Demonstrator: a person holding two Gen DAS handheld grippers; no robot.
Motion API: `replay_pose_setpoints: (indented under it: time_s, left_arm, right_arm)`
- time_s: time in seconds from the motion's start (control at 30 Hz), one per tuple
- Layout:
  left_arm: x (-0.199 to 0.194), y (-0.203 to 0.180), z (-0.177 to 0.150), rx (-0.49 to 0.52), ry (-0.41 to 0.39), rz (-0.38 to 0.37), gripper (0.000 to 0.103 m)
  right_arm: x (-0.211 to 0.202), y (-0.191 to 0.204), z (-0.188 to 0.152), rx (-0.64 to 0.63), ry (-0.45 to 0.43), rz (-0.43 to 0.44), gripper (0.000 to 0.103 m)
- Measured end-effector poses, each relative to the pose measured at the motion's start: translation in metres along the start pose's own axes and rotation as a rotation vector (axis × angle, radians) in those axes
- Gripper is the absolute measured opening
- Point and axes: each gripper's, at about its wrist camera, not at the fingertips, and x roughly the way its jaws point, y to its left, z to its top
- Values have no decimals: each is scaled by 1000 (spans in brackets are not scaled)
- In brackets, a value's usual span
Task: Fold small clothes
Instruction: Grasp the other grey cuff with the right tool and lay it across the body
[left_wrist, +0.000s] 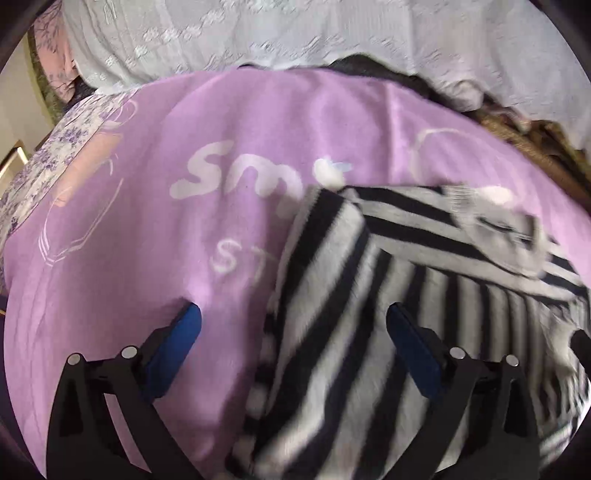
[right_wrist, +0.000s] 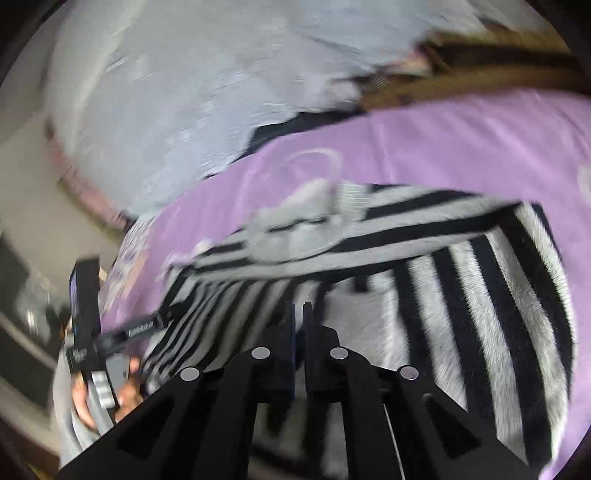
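We are looking down at a bed; a purple blanket (left_wrist: 122, 280) is lying over it, with white letters and line drawings printed on it; behind it a pale grey patterned cover (left_wrist: 258, 33) is spreading across the back, and a brown cloth (left_wrist: 517, 136) is bunching at the far right side; a sheet with small purple flowers (left_wrist: 48, 162) is peeking out at the left edge; a bit of pale wall is showing in the far left corner.

The black and white striped top (left_wrist: 343, 295) is lying on the purple blanket, rumpled, with one part folded over across the rest.

Our left gripper (left_wrist: 293, 325) is hanging over the near edge of the top with its blue pads spread wide, and nothing is squeezed between them; in the right wrist view, a hand (right_wrist: 85, 400) is showing at the lower left.

Our right gripper (right_wrist: 298, 308) is clenched tight, right over the striped cloth; the picture is too blurry to tell if any cloth is pinched in it.
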Motion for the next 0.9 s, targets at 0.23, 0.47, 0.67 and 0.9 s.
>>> replay_pose_setpoints:
  time_s: [0.23, 0.47, 0.67, 0.9]
  left_arm:
    - [0, 7, -35, 106, 36, 16, 99]
    - [-47, -10, -51, 123, -49, -32, 98]
    - [-19, -36, -67, 200, -15, 11, 99]
    - [-37, -3, -74, 115, 39, -123, 99]
  right_arm:
    - [4, -5, -36, -70, 124, -31, 0]
    - [-24, 31, -32, -162, 47, -19, 6]
    - [24, 42, -38, -187, 146, -27, 14]
    - [-18, 23, -45, -122, 120, -10, 20]
